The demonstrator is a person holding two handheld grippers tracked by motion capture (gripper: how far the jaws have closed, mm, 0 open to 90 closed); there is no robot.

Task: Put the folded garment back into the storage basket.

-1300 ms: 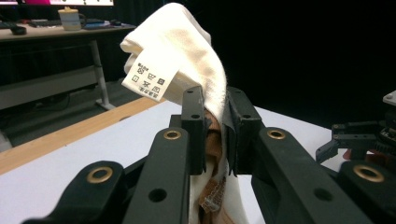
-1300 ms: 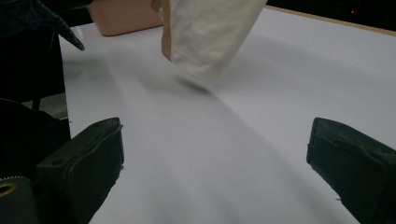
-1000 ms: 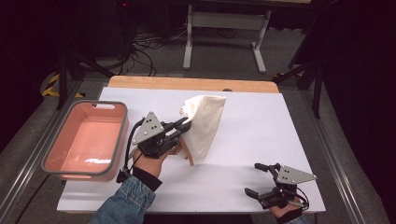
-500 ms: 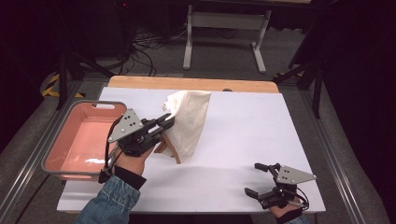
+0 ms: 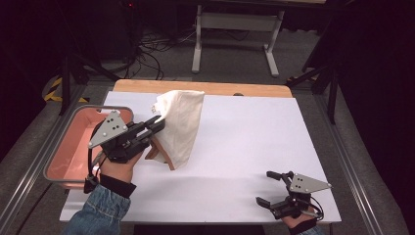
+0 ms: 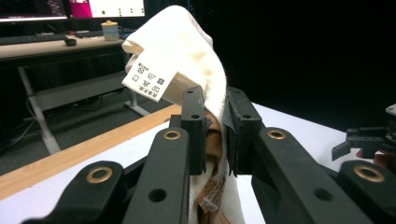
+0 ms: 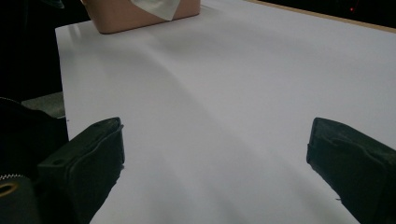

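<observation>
Meanwhile, held a cream cloth with brown trim clamped in the left claw, lifted above the white counter just right of the pink rectangular plastic tub. Rested the right claw low at the counter's near right corner, jaws spread wide apart.

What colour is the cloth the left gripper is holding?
The cloth is off-white or cream, with a brown trim strip at the clamped edge, clearest in the left gripper view.
</observation>
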